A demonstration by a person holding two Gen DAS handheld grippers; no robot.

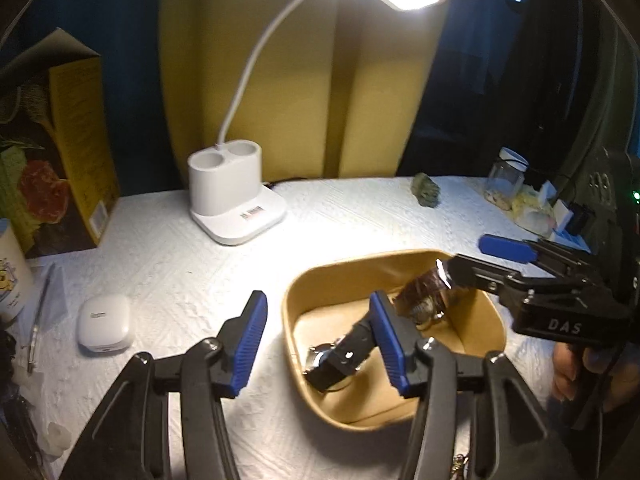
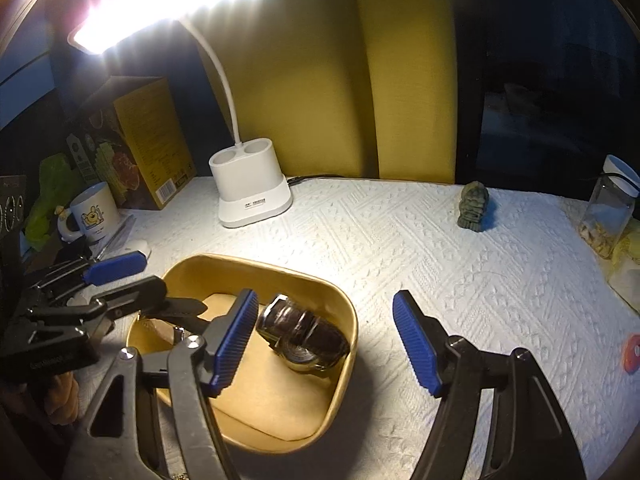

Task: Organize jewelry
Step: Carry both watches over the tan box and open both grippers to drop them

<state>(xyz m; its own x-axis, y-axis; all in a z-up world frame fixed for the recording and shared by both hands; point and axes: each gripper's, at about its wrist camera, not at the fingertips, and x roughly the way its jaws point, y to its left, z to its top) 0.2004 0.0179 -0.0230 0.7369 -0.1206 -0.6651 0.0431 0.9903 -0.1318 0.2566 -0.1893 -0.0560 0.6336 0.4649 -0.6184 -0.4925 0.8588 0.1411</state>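
Note:
A tan tray [image 1: 476, 312] [image 2: 320, 284] sits on the white textured cloth. Inside lie a brown-strapped watch [image 1: 420, 296] [image 2: 304, 336] and a black-strapped watch [image 1: 340, 356], which the left finger hides in the right wrist view. My left gripper [image 1: 320, 344] is open and empty over the tray's left rim; it also shows in the right wrist view [image 2: 124, 280]. My right gripper [image 2: 326, 342] is open and empty, straddling the tray's right rim; it also shows in the left wrist view [image 1: 476, 258], its lower finger over the brown watch.
A white desk lamp [image 1: 232, 196] [image 2: 252, 192] stands at the back. A white earbud case [image 1: 105, 325], a pen [image 1: 38, 312], a yellow box [image 1: 68, 148] and a mug [image 2: 94, 212] are at the left. A green figurine [image 2: 474, 206] and a jar [image 2: 610, 208] are at the right.

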